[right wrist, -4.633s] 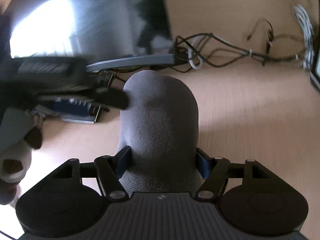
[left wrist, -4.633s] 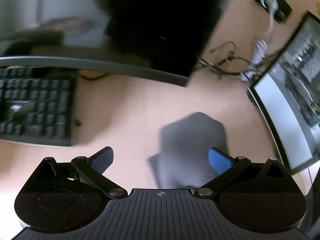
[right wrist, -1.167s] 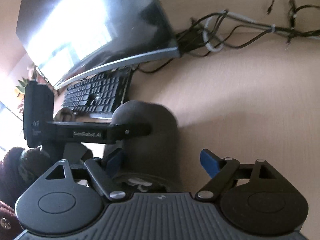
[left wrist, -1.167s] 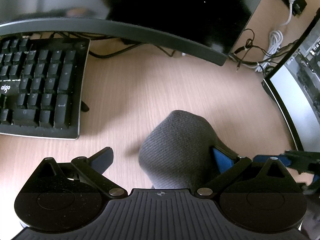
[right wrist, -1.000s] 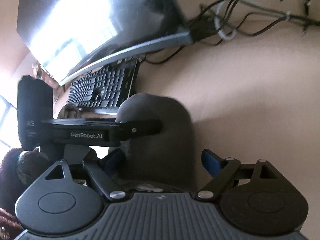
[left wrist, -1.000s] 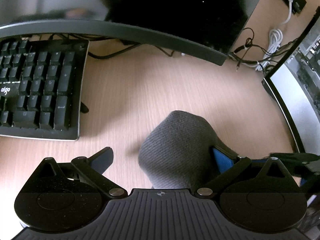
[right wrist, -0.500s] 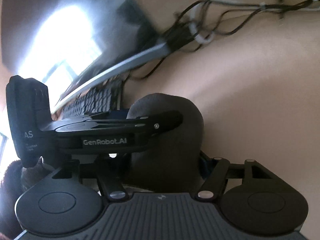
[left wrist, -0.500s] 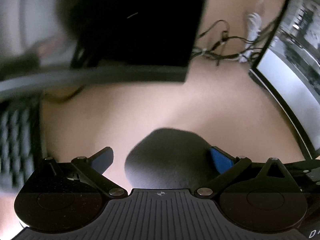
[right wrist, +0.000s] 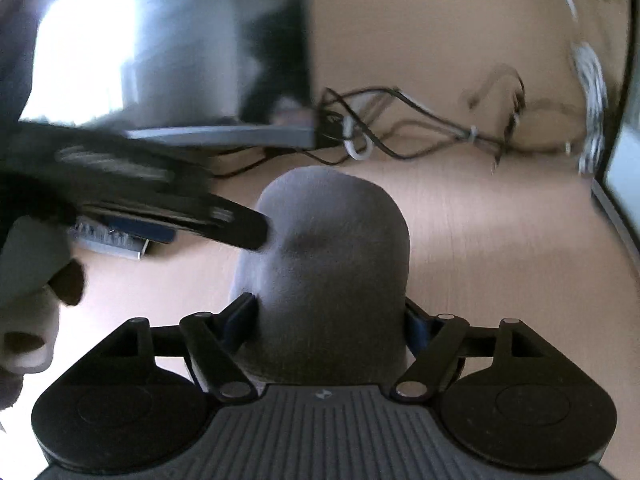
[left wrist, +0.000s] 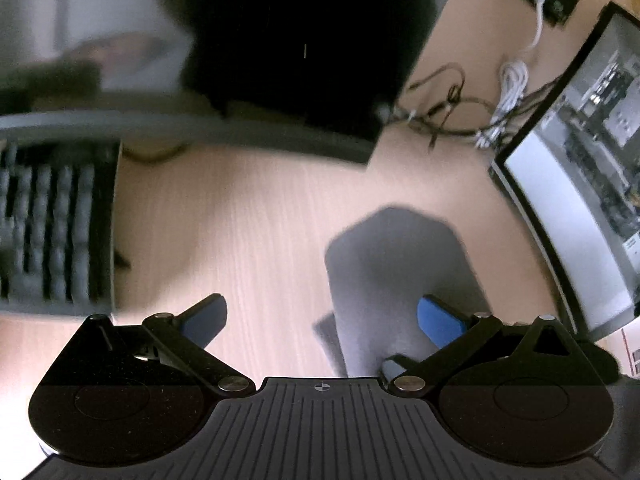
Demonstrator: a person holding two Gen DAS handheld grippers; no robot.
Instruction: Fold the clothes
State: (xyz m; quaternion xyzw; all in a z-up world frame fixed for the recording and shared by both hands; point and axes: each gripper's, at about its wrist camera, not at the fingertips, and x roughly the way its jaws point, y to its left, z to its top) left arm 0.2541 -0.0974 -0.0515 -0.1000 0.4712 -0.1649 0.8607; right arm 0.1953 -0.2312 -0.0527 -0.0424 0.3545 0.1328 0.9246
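The likeliest slip was the grey knit garment [right wrist: 332, 264] dropping from the right gripper [right wrist: 328, 320]: its jaws were opening while the cloth bulged between both pads, so any further spread would free it before a fold was set. The left gripper [left wrist: 320, 314] stood wide apart, clamping nothing; its right finger [left wrist: 440, 316] lay against the garment [left wrist: 396, 264], the rest of the cloth reaching ahead and to the right over the wooden desk [left wrist: 248, 216].
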